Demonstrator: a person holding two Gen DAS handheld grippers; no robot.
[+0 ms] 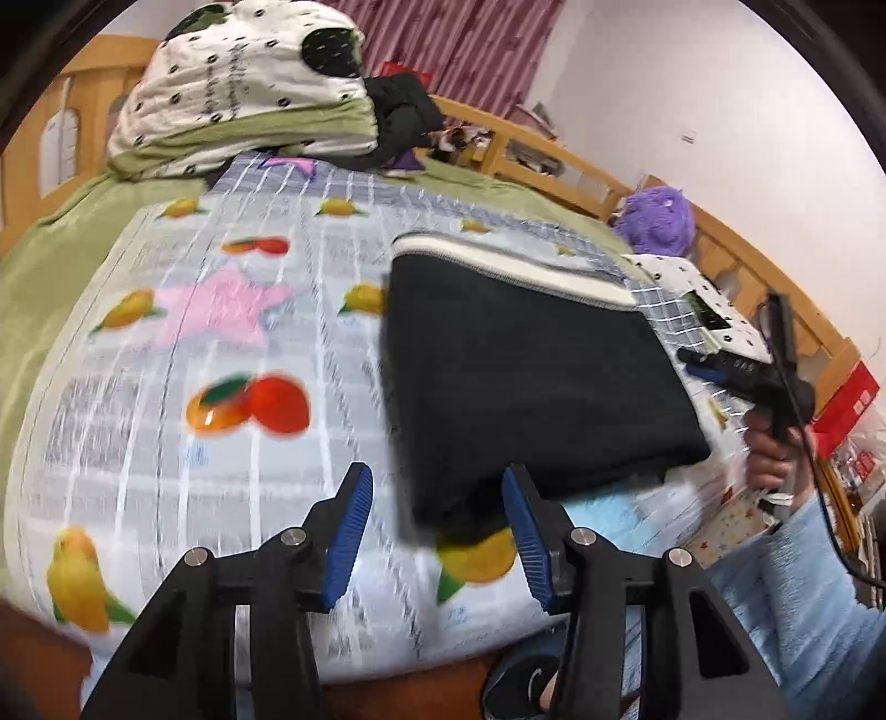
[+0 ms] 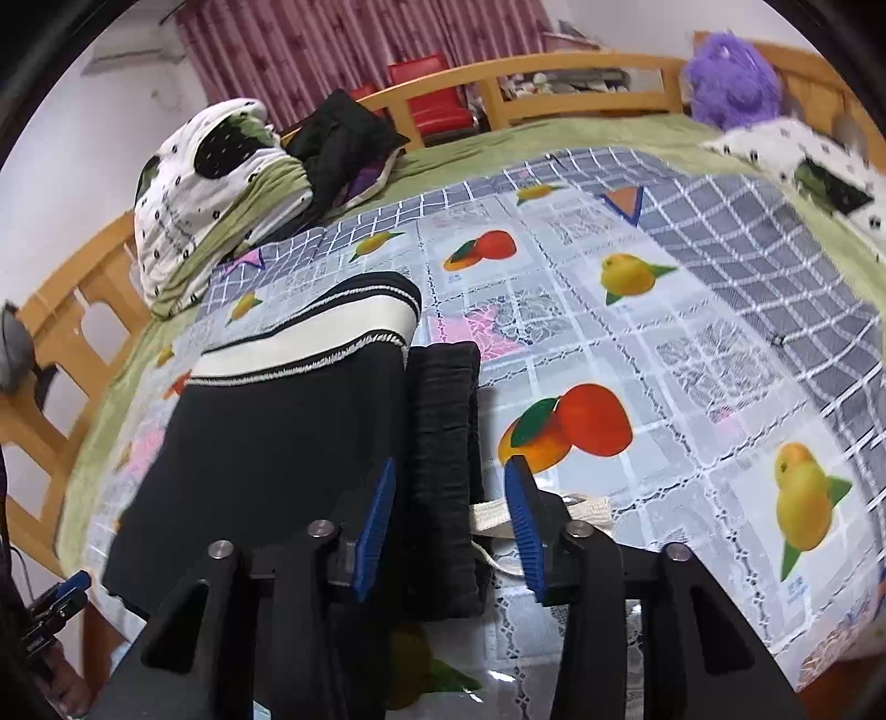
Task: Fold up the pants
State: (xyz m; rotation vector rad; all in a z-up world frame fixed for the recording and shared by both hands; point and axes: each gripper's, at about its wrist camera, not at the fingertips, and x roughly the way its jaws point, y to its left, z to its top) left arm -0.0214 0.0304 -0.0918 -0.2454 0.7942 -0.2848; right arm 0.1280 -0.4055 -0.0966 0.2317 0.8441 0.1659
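Black pants lie folded into flat rectangle on fruit-print bed cover, white striped band at far end, narrower dark folded strip just beside.

Left tool hovers at near edge of pants, jaws parted, nothing between. Right tool over dark strip, jaws apart, gripping nothing.

Judgement: folding looks nearly finished, both tools released. Next move likely tidy edges or one more fold; needs clean pinch on near corners.

A home bedroom: a wooden bed frame runs around a mattress under a green sheet and a fruit-printed cover. Beyond the right gripper hang pink curtains; to its far left sits a folded quilt, far right a purple plush toy
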